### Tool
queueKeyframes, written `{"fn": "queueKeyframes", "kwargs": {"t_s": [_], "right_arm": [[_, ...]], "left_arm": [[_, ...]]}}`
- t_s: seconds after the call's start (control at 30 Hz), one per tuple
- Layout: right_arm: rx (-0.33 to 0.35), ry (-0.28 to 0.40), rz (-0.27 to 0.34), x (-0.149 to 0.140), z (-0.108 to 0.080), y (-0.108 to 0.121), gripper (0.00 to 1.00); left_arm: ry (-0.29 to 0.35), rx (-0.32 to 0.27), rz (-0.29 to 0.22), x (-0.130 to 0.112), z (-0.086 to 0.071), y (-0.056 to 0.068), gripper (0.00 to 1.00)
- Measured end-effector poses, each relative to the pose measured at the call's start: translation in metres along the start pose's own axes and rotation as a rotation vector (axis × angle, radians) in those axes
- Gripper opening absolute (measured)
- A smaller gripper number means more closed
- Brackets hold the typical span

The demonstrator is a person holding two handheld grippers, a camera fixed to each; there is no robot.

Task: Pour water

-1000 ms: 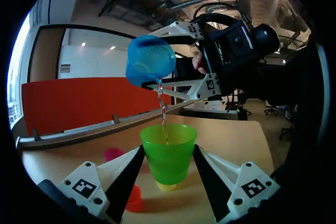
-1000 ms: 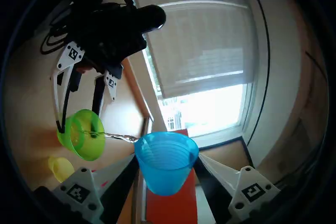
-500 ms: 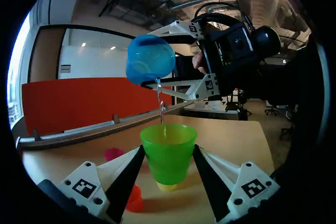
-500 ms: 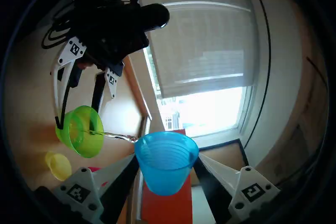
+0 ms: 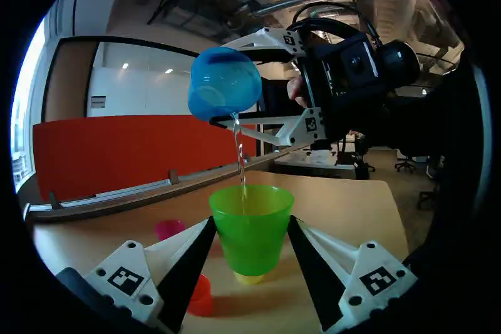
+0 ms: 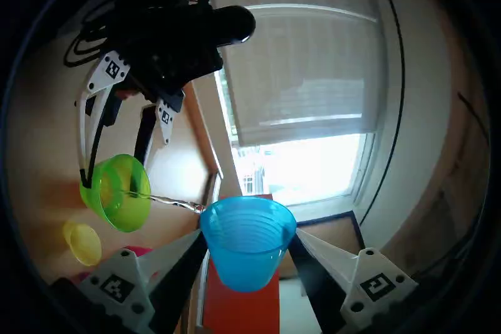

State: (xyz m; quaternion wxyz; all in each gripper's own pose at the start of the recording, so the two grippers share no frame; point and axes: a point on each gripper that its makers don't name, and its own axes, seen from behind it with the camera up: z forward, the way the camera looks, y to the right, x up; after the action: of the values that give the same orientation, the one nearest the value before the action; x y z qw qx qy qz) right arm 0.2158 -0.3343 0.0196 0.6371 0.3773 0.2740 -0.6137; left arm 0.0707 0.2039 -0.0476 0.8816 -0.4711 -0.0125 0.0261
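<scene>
mid-pour: my right claw [image 6: 248, 237] grips the blue cup [image 6: 247, 252], tipped above the green cup [image 5: 250, 240] that my left claw [image 5: 250, 224] clamps over the counter [image 5: 351, 202]. a thin stream [image 5: 240, 158] lands inside. next, i reckon, tip the blue cup back upright before the green one overfills.

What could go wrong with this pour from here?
The thin water stream falls a long way from the blue cup; slight drift could send it past the green cup rim onto the table. The left hand-held gripper pinches the green cup at its sides only; added water weight might tilt it.
</scene>
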Motion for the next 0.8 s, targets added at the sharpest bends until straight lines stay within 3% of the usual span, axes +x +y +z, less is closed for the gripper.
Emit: {"fn": "queueKeyframes", "kwargs": {"t_s": [0.8], "right_arm": [[-0.020,-0.002,-0.089,0.0040,-0.0008,0.0091,0.89]], "left_arm": [[0.012,0.004,-0.009,0.0024,-0.0009,-0.0023,0.82]]}}
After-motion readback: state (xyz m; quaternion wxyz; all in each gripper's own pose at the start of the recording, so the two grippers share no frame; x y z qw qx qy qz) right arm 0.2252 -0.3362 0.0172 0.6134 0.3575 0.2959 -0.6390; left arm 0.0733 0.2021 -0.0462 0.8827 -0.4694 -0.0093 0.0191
